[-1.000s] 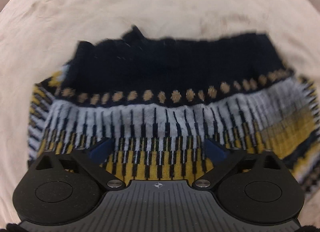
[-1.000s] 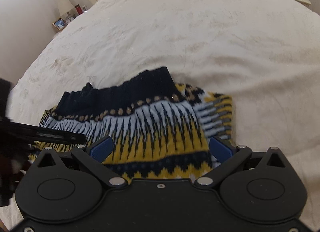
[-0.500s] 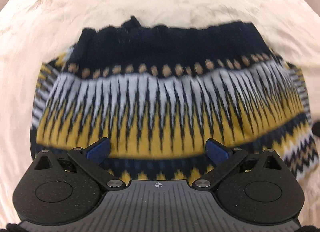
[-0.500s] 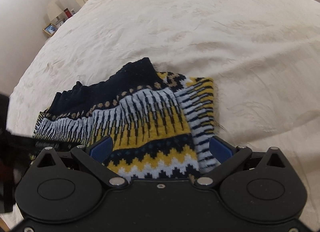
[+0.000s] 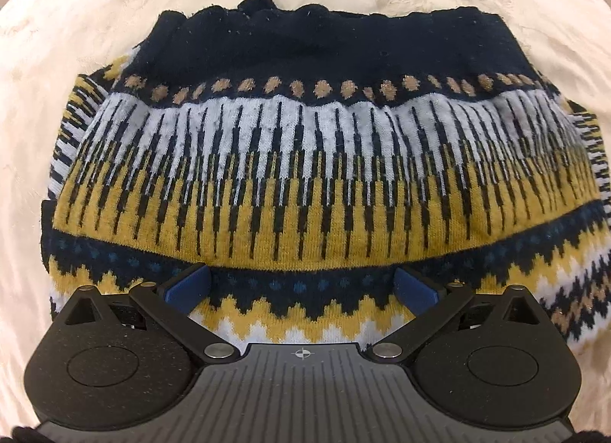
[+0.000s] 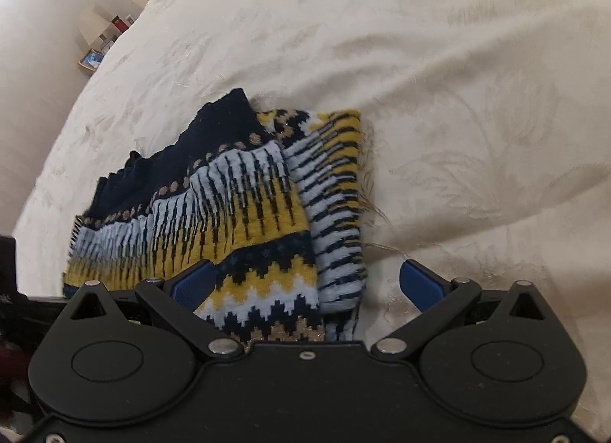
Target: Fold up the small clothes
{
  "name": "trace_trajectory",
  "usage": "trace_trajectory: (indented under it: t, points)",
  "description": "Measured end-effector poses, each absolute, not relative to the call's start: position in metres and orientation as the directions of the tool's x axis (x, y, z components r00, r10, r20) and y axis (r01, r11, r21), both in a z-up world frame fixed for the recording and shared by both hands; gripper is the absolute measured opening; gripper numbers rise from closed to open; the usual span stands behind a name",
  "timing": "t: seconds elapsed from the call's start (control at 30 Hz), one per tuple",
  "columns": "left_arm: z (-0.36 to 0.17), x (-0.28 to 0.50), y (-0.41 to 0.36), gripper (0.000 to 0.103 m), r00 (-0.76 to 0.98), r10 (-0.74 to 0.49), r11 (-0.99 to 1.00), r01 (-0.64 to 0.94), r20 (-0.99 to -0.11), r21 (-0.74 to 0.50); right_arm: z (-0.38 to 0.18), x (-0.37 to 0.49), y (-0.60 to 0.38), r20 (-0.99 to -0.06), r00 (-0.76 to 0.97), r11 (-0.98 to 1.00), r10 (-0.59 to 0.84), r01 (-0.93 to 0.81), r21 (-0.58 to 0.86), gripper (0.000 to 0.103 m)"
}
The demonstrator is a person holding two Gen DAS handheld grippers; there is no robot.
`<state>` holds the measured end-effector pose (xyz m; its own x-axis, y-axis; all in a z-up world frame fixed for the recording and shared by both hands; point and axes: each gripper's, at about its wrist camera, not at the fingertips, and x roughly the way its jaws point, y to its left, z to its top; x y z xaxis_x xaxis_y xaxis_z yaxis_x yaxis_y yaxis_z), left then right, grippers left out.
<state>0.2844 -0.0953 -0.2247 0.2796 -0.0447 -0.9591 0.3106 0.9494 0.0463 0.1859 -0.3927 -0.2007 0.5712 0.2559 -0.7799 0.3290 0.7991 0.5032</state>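
One folded navy, mustard and white patterned knit sweater [image 5: 317, 160] lies on the cream bedspread [image 6: 420, 61], directly ahead of two hand-held grippers, left hand-held gripper [image 5: 301, 286] and right hand-held gripper [image 6: 307, 284], both spread wide, holding nothing.

Soft, even indoor light, faint shadows; strong fisheye bending at edges; slight blur at right view's left margin.

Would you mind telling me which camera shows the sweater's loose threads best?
The right wrist view: the threads trail off the sweater onto the bedspread. The left wrist view shows only its patterned front.
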Motion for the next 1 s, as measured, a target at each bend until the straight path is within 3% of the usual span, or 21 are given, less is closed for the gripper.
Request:
trace_trajectory:
  t: [0.23, 0.4, 0.9, 0.93, 1.0]
  points:
    - [-0.222, 0.275, -0.095, 0.103, 0.310, -0.060, 0.950, 0.308, -0.949, 0.041, -0.229, 0.203, -0.406, -0.698, 0.548, 0.675, 0.460, 0.295, 0.676, 0.103]
    - [-0.223, 0.277, -0.089, 0.103, 0.298, -0.066, 0.950, 0.311, -0.952, 0.031, -0.241, 0.217, -0.408, -0.652, 0.540, 0.622, 0.532, 0.273, 0.734, 0.103]
    - [-0.217, 0.280, -0.093, 0.102, 0.268, -0.063, 0.954, 0.300, -0.961, 0.021, -0.253, 0.227, -0.418, -0.592, 0.535, 0.533, 0.603, 0.283, 0.798, 0.103]
    - [-0.212, 0.281, -0.091, 0.101, 0.276, -0.077, 0.959, 0.283, -0.958, 0.005, -0.252, 0.228, -0.418, -0.594, 0.532, 0.534, 0.604, 0.283, 0.797, 0.102]
    - [-0.201, 0.289, -0.088, 0.101, 0.299, -0.106, 0.967, 0.252, -0.948, -0.028, -0.248, 0.227, -0.418, -0.619, 0.516, 0.574, 0.593, 0.268, 0.774, 0.089]
